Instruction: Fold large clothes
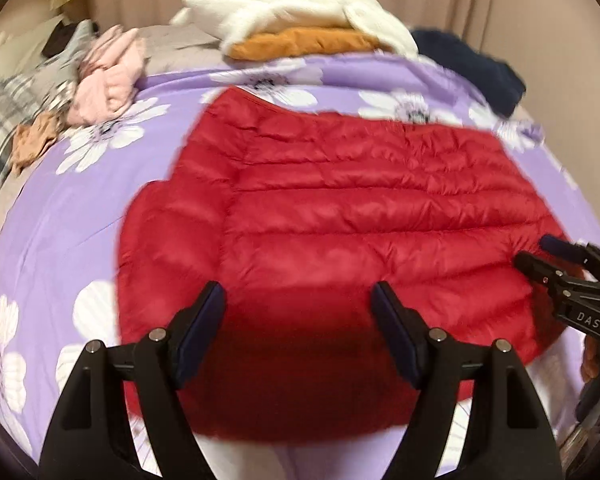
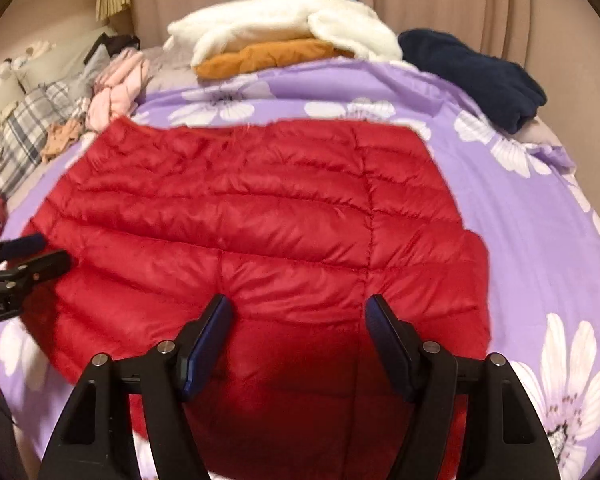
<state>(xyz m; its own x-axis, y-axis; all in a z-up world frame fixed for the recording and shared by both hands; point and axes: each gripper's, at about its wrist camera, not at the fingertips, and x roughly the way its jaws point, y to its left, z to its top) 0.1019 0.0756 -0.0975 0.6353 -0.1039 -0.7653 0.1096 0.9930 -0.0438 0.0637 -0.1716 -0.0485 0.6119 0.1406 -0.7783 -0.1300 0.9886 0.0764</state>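
Bed cover (image 1: 60, 216): a smooth lilac sheet printed with big white daisies is stretching across the whole bed, lying mostly flat with a few soft creases.
Red jacket (image 1: 340, 216): a glossy quilted puffer is lying spread out in the middle of the cover, its padded channels running across in puffy bands; one sleeve is showing at its left edge in the left wrist view, and its near hem is sitting under both claws.
White fleece (image 2: 276, 20): a fluffy, thick bundle is resting at the far side of the bed, on top of a folded ochre garment (image 2: 260, 58).
Navy garment (image 2: 480, 76): a dark, fuzzy heap is slumping near the far right corner.
Pink clothes (image 1: 108, 80): soft crumpled pieces are piling at the far left, beside a grey plaid cloth (image 2: 28, 132).
Left gripper (image 1: 298, 308): black fingers with dark blue pads are standing spread above the jacket's near part, pinching nothing.
Right gripper (image 2: 298, 316): likewise standing spread over the red quilting, nothing between the pads.
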